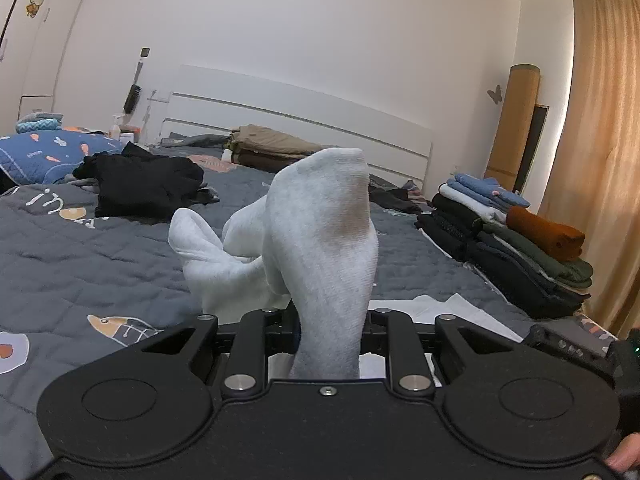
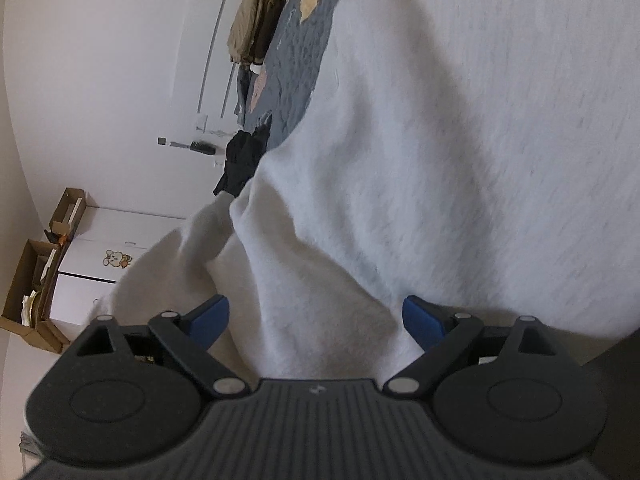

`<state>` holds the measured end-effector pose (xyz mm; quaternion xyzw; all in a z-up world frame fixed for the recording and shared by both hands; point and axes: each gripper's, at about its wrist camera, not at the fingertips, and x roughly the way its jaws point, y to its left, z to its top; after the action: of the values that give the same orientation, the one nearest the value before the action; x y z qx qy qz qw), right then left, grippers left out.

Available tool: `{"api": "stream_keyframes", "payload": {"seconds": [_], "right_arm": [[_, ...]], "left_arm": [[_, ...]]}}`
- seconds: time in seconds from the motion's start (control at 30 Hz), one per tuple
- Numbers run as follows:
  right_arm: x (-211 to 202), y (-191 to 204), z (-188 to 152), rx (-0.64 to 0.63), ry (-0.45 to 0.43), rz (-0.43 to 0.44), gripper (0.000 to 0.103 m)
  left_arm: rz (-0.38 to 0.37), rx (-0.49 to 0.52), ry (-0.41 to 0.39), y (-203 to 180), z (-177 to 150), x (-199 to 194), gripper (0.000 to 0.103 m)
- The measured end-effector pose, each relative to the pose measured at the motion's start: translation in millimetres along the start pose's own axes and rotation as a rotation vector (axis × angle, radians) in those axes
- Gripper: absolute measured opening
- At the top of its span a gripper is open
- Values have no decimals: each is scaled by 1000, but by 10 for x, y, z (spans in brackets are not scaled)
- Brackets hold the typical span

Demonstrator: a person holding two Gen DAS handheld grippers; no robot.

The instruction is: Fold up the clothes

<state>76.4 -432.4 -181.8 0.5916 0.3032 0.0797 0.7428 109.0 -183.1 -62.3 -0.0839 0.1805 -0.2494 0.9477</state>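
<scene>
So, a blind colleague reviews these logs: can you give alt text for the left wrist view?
The left gripper is shut on a white sock that stands up over a grey quilted bed. Stacked folded clothes sit at right, a black pile at left.

No readable text, label, brand or number shows in either view; the wall stickers are cartoon pictures without words.

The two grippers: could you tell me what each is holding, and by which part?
The left gripper is shut on a fold of the white garment, which stands up from its jaws. The right gripper is open, fabric between its fingers, gripping nothing.
</scene>
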Motion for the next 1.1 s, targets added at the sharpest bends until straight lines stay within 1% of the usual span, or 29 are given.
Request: {"api": "stream_keyframes", "payload": {"seconds": [0.07, 0.27, 0.37, 0.4, 0.47, 0.53, 0.6, 0.8, 0.87, 0.9, 0.93, 1.0, 1.1], "right_arm": [[-10, 9, -3, -7, -6, -4, 94], [31, 40, -13, -14, -7, -13, 94], [23, 61, -19, -23, -12, -19, 94], [13, 74, -22, -32, -15, -26, 94], [-7, 117, -23, -65, -23, -50, 94], [-41, 168, -32, -108, -35, -89, 94], [-114, 173, -3, -130, -56, -108, 94], [-551, 95, -10, -145, -142, -136, 94], [-707, 92, -10, -148, -177, -142, 94], [-783, 92, -10, -153, -195, -147, 94], [-857, 93, -11, -161, -212, -152, 94], [-991, 69, -13, -171, -241, -162, 94], [-1162, -13, -23, -172, -270, -186, 94]], "left_arm": [[30, -33, 6, 88, -17, -19, 20], [142, -284, 53, 510, -163, -63, 21], [185, -381, 71, 694, -219, -88, 22], [202, -410, 78, 751, -237, -90, 24], [230, -469, 95, 867, -270, -94, 35], [242, -522, 114, 967, -297, -88, 57], [250, -561, 117, 1030, -328, -73, 62], [254, -635, 114, 1154, -382, -21, 62], [255, -655, 114, 1192, -394, -4, 60], [255, -666, 114, 1211, -400, 5, 53], [255, -676, 114, 1229, -406, 14, 44], [260, -688, 118, 1245, -409, 18, 38], [272, -704, 125, 1260, -409, 20, 35]]}}
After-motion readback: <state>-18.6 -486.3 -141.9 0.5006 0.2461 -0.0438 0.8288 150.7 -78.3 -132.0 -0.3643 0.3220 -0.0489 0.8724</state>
